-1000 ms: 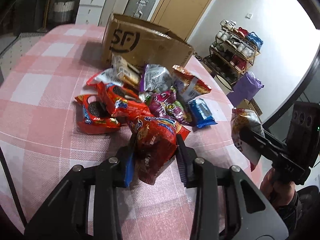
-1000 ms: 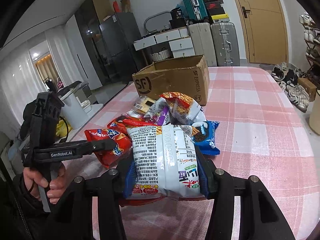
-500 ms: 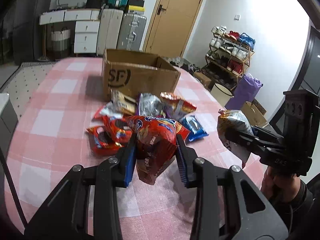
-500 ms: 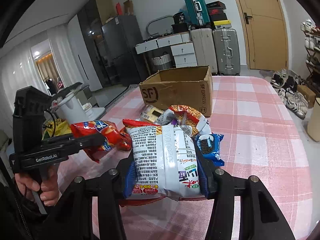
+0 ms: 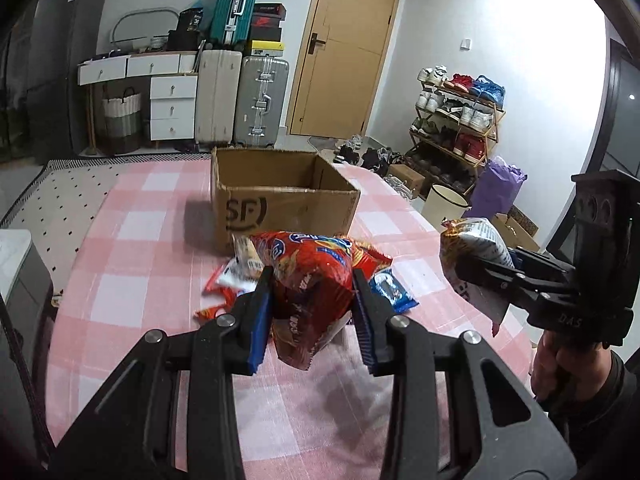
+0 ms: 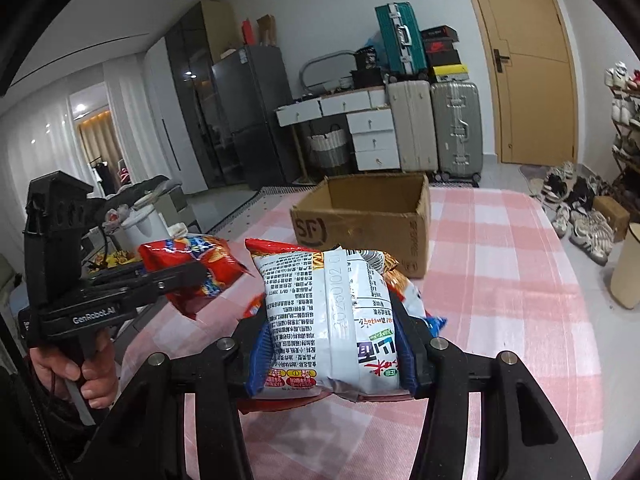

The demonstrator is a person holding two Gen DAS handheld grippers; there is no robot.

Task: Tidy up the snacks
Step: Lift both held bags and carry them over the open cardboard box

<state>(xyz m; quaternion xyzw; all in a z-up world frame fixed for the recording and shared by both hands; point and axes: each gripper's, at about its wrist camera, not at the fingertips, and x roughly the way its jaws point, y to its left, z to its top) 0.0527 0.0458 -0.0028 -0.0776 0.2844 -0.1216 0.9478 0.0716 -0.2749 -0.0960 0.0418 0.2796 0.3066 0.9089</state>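
Red foil marked the crisp packet [image 5: 310,280] clamped between the closed fingers of the left gripper [image 5: 312,312], held clear above the pink checked tablecloth [image 5: 120,280]. The right gripper [image 6: 332,344] was likewise closed, on a white printed snack bag [image 6: 332,312], also lifted off the table. The SF cardboard box [image 5: 280,208] stood open at the far middle of the table; as much of its interior as was visible appeared empty. Judged progress: early, two packets in hand and none seen boxed. Several snacks remained on the cloth between the grippers and the box, among them a blue biscuit packet [image 5: 390,292]; the others were partly hidden. The box's near rim stood upright with no flap visible over the opening. Open cloth lay left and right of the box, and the table's right edge ran close beside the right gripper's path.
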